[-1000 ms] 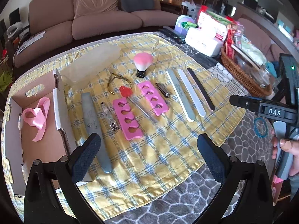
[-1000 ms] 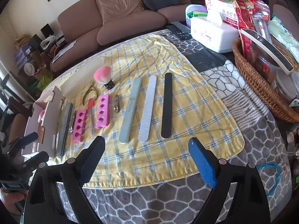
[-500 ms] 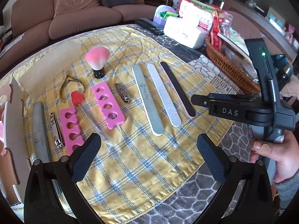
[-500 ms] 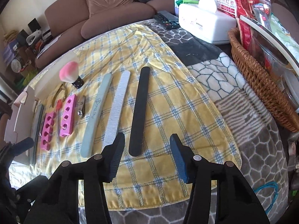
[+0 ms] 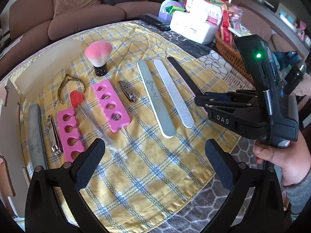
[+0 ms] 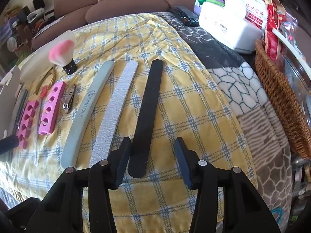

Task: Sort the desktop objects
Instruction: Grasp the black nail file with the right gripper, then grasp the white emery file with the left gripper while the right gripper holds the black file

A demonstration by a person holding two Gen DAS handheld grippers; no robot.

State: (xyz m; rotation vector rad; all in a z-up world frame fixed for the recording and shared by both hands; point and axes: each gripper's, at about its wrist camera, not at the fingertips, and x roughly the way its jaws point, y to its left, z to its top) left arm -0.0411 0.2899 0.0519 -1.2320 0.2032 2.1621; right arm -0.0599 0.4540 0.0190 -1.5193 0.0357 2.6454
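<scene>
1. The right gripper (image 6: 151, 161) hangs over the near end of the black nail file (image 6: 144, 116), jaws closing. The file's rounded near tip lies in the gap between them, beside the left pad; the pads do not yet press on it.
2. The black nail file lies flat on the yellow checked cloth (image 6: 194, 104). Its long axis runs from the cloth's near edge toward the far edge, leaning slightly right at the far end.
3. Just to its left, the grey nail file (image 6: 114, 112) and the pale green nail file (image 6: 87, 108) lie roughly parallel to it, apart from one another, all three fanning from near to far.
4. The left gripper (image 5: 155, 159) hovers above the cloth near its near edge, jaws spread wide with nothing between them.
5. Toward the cloth's left side lie two pink toe separators (image 5: 109, 104), a small nail clipper (image 5: 127, 91), a larger nail clipper (image 5: 55, 136), a red-tipped clear tool (image 5: 85, 114) and cuticle nippers (image 5: 67, 86), with a pink brush (image 5: 99, 57) upright behind them.
6. A dark grey file (image 5: 35, 134) lies along the cloth's left edge beside a cardboard box (image 5: 7, 128).
7. A wicker basket (image 6: 279, 101) stands off the right edge of the cloth.
</scene>
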